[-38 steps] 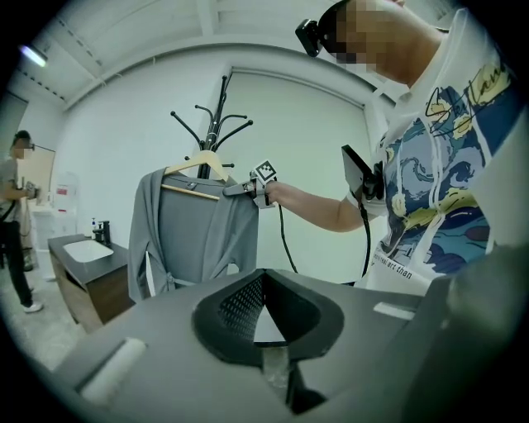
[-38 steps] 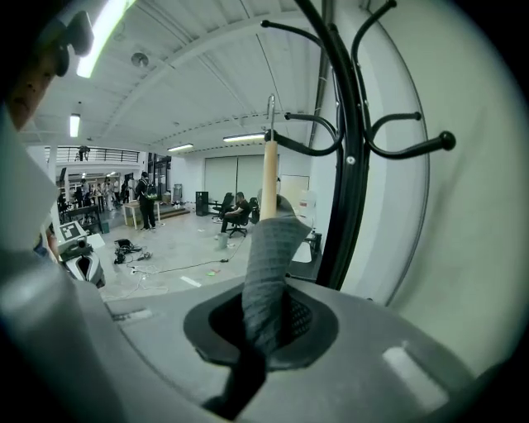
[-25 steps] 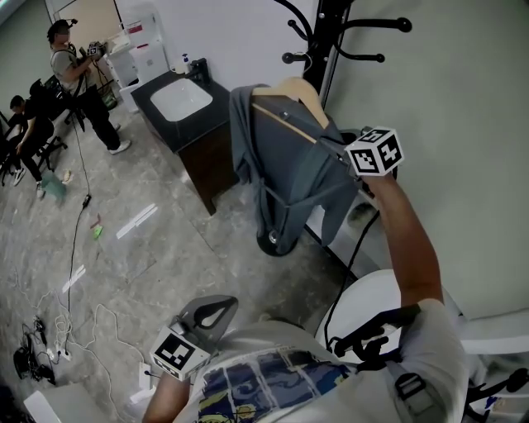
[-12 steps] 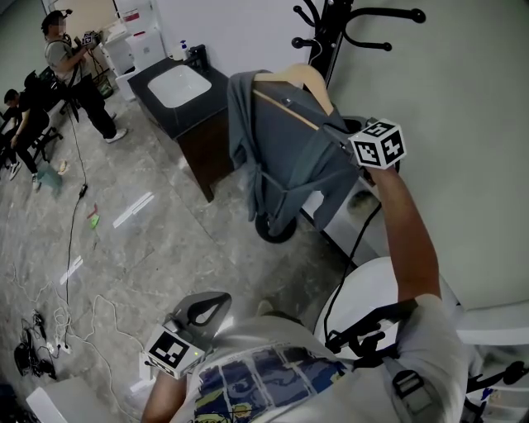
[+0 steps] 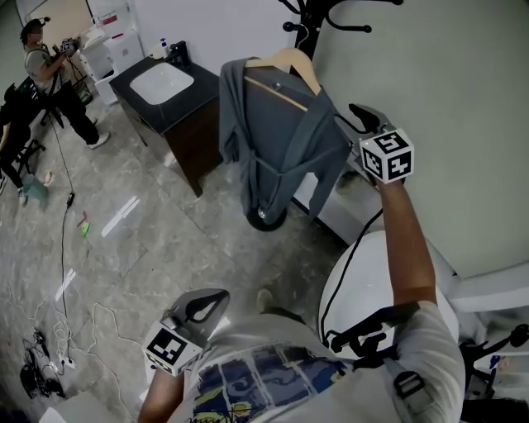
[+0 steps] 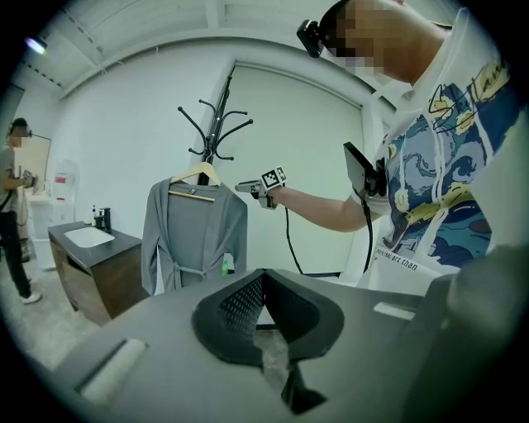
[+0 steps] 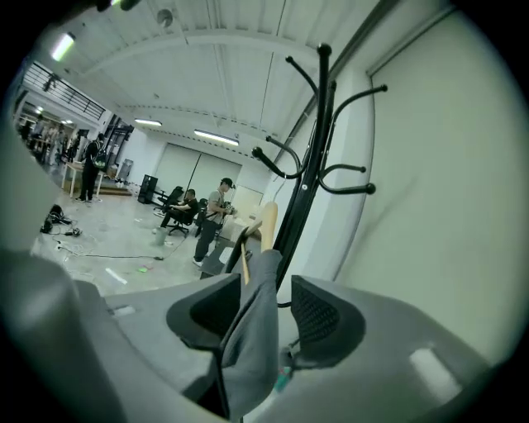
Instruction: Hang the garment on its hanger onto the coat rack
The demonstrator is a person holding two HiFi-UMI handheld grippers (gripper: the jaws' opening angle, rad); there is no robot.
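A grey garment hangs on a wooden hanger, whose hook sits up against the black coat rack. My right gripper is at the garment's right shoulder. Its jaws are opening; in the right gripper view the grey cloth passes between them, with a gap beside the right pad. The hanger's end and the rack pole stand just ahead. My left gripper hangs low by my body, shut and empty. The left gripper view shows the garment hanging straight below the rack.
A dark cabinet with a white sink stands left of the rack. Two people are at the far left. Cables lie on the tiled floor. A white round object and the wall are at my right.
The right gripper's jaws have parted from the garment's shoulder. Garment and hanger now sit higher and further left in the head view, hanging straighter by the rack.
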